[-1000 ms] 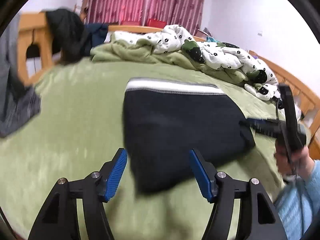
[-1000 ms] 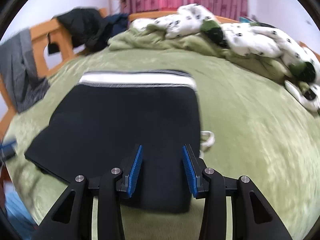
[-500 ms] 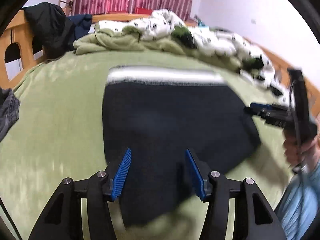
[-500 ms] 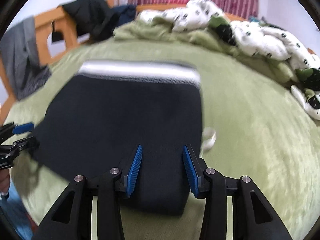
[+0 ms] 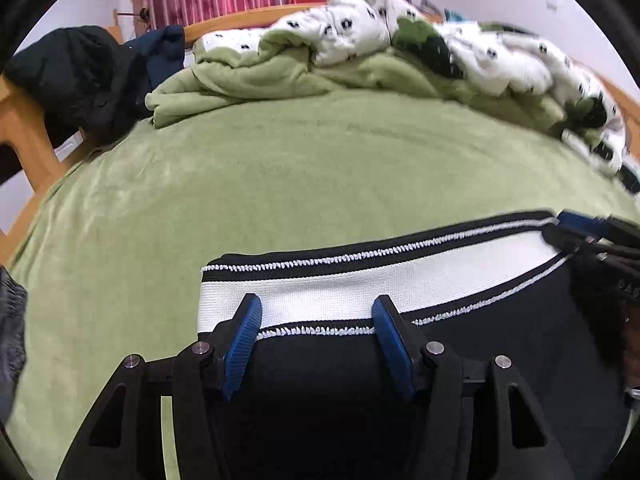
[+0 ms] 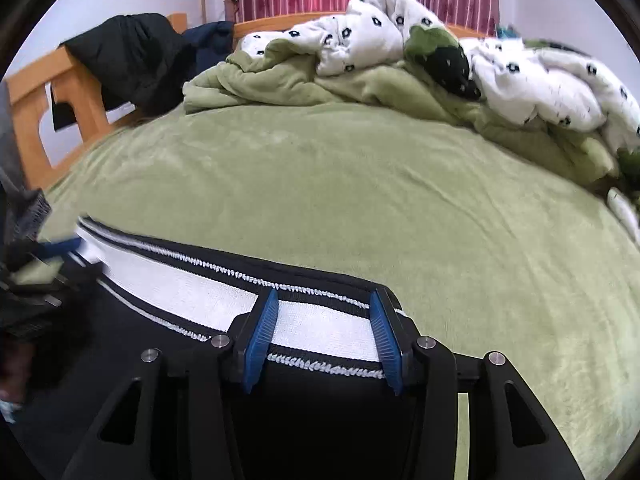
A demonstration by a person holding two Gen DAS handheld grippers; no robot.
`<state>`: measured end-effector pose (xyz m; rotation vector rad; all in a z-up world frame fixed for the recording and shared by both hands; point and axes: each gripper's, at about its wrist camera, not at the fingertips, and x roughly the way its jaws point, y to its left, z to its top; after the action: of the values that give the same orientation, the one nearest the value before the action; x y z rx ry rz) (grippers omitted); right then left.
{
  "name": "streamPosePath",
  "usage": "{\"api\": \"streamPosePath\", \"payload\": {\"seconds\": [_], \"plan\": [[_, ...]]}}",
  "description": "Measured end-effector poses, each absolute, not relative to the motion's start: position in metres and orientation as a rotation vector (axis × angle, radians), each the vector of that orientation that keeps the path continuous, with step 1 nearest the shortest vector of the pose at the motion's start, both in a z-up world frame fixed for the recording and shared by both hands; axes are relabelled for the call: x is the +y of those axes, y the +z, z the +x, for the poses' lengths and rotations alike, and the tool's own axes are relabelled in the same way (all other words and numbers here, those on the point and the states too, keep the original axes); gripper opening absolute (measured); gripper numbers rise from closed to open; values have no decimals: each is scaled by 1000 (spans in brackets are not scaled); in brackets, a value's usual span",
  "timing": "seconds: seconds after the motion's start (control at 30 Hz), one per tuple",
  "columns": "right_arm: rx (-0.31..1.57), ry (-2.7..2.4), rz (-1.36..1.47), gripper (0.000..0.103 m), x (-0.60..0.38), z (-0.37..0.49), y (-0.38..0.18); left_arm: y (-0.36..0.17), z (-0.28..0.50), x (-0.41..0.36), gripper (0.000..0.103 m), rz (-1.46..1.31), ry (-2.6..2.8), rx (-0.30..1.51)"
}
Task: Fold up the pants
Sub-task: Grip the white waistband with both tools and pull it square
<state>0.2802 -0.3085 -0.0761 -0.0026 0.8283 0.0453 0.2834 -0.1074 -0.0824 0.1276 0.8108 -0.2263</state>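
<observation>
Two grippers at the waistband of one pair of pants on the bed.

The black pants [image 5: 460, 368] lie flat on the green bed [image 5: 280, 184], white-striped waistband on the far edge. The left gripper [image 5: 316, 320] sits over the waistband's left end, jaws apart after closing then reopening a little, cloth under them but not pinched. The right gripper [image 6: 323, 316] is at the right end, jaws also apart and just opening, pads not pressing the band. No containers here. Count: one pair of pants, two grippers, one rumpled white spotted quilt [image 6: 520, 80] heaped far right, one black jacket [image 6: 132, 52] draped on the wooden bed frame [image 6: 36, 96] far left.
</observation>
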Motion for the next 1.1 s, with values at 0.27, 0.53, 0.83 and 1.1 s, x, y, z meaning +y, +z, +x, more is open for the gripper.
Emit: {"api": "streamPosePath", "payload": {"seconds": [0.27, 0.53, 0.83, 1.1], "plan": [[817, 47, 7, 46, -305, 277, -80, -84, 282, -104, 57, 107, -228, 802], [821, 57, 30, 48, -307, 278, -81, -81, 279, -103, 57, 94, -231, 774], [811, 86, 75, 50, -306, 277, -67, -74, 272, -125, 61, 201, -310, 679], [824, 106, 6, 55, -296, 278, -81, -83, 282, -117, 63, 163, -294, 738]]}}
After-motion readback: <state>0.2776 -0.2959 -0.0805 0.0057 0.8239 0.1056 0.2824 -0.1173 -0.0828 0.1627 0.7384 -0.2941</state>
